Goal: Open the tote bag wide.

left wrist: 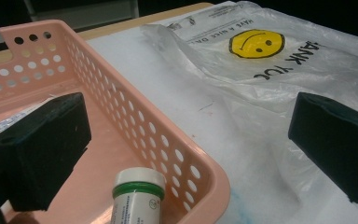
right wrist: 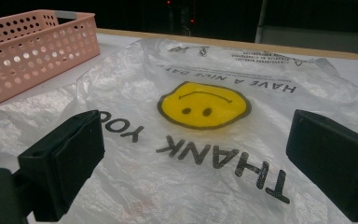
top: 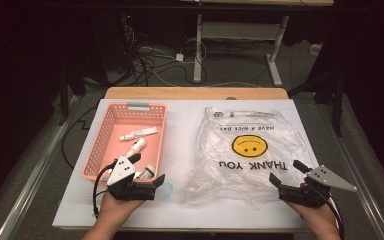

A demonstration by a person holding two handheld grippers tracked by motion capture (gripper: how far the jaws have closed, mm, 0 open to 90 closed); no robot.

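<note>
Both tongs open, nothing held. Left tongs [top: 141, 181] at the near right corner of the pink basket [top: 111, 116], over the green-capped bottle [left wrist: 137, 192]. Right tongs [top: 286, 176] at the near right edge of the plastic bag [top: 240, 150], right of the basket. Bag: thin, limp, slippery; pinch one layer at the edge. Bottle: light, rigid; grip its body.

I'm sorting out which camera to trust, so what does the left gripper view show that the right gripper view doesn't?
The left gripper view alone looks into the pink basket at a white bottle with a green band. The right gripper view alone reads the bag's full THANK YOU lettering. Both share the plastic bag, its yellow smiley face and the basket's perforated wall, each framed by open black jaws.
</note>
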